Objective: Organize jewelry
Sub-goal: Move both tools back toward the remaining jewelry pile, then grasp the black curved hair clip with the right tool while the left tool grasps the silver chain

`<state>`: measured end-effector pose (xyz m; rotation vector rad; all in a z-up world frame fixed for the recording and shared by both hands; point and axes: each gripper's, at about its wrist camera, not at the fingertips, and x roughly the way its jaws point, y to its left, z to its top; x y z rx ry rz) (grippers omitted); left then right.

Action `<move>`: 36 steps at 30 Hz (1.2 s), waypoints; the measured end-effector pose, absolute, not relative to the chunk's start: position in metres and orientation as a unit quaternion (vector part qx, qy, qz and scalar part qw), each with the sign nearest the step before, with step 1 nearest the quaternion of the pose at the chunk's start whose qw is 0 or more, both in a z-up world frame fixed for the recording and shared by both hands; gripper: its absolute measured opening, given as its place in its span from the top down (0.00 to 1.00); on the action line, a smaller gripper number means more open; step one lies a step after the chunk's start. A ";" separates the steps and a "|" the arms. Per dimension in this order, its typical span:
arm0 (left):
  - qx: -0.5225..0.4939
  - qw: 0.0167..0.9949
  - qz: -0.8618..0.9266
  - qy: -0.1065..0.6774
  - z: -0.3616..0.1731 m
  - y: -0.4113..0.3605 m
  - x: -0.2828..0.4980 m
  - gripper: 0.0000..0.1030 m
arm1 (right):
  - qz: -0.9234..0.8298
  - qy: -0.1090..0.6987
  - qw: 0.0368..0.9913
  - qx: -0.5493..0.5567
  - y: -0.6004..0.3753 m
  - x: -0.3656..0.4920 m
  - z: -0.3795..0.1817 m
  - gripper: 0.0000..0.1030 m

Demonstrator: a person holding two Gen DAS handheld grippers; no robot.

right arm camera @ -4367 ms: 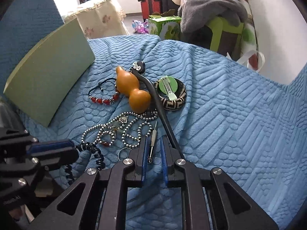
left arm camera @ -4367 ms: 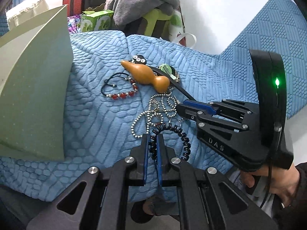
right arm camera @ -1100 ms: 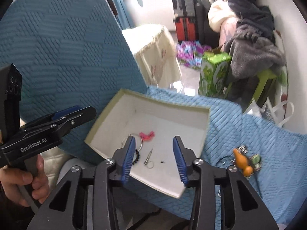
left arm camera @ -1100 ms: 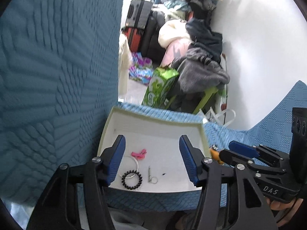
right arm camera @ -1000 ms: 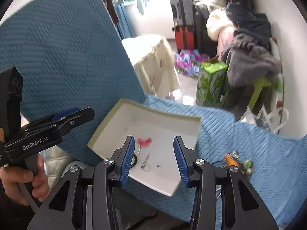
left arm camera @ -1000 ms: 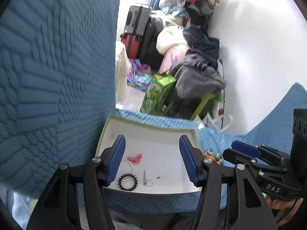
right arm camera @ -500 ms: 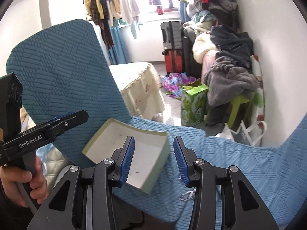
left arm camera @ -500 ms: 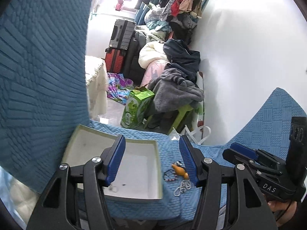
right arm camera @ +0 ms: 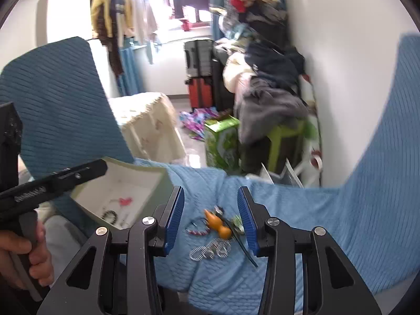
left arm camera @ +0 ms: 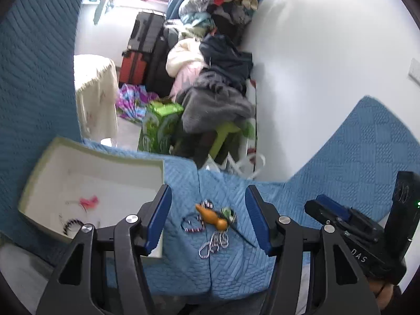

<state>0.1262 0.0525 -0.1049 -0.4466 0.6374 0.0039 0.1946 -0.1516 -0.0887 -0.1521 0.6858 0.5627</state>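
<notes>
Jewelry lay in a small heap on the light blue quilted cover [left arm camera: 183,267], just to the right of the pale green box [left arm camera: 34,183]. Both tongs were spread and held nothing: the left tongs [left arm camera: 208,219] stood wide, the right tongs [right arm camera: 210,219] a little narrower, and both looked down at the heap from well apart.

The silver bead chain [left arm camera: 214,245] looked light and limp, and I think it would slide and hang down, so it is best pinched where several loops lie together. The red bead bracelet [left arm camera: 193,225] on its dark cord seemed soft too; the cord or one bead would give a hold. The orange gourd pendant [left arm camera: 212,216] was smooth and hard, probably slippery, and its narrow waist looked the safest place to close on. Beside it, touching it, lay a small green and dark round piece [left arm camera: 229,214], too blurred to name. A thin dark stick [left arm camera: 244,237] ran out from the heap toward the right tongs; it seemed stiff and easy to take at the middle.

Inside the box, on its white floor, I saw a pink clip [left arm camera: 88,201] and a black coiled hair tie [left arm camera: 72,224], with something thin beside them that I could not tell. A hand [right arm camera: 29,252] gripped the handle of the left tool at the edge of the right view.

The soft cover could wrinkle under a low pinch.
</notes>
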 end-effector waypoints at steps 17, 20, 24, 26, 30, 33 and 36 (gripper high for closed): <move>-0.166 0.885 -0.066 0.430 -0.217 -0.026 0.172 0.47 | 0.302 0.441 0.844 -0.035 -0.187 0.247 -0.212 0.77; -0.163 0.878 -0.066 0.445 -0.235 -0.029 0.177 0.48 | 0.314 0.453 0.834 -0.036 -0.184 0.262 -0.225 0.81; -0.156 0.872 -0.063 0.461 -0.251 -0.032 0.187 0.50 | 0.328 0.459 0.823 -0.070 -0.170 0.279 -0.242 0.81; -0.151 0.869 -0.060 0.467 -0.258 -0.034 0.192 0.50 | 0.333 0.467 0.815 -0.084 -0.163 0.287 -0.251 0.82; -0.134 0.869 -0.061 0.473 -0.267 -0.037 0.201 0.50 | 0.342 0.474 0.806 -0.094 -0.152 0.297 -0.262 0.86; -0.117 0.873 -0.067 0.469 -0.268 -0.039 0.206 0.50 | 0.346 0.472 0.804 -0.111 -0.145 0.298 -0.265 0.86; -0.099 0.875 -0.068 0.470 -0.269 -0.040 0.210 0.51 | 0.343 0.477 0.800 -0.124 -0.142 0.300 -0.269 0.87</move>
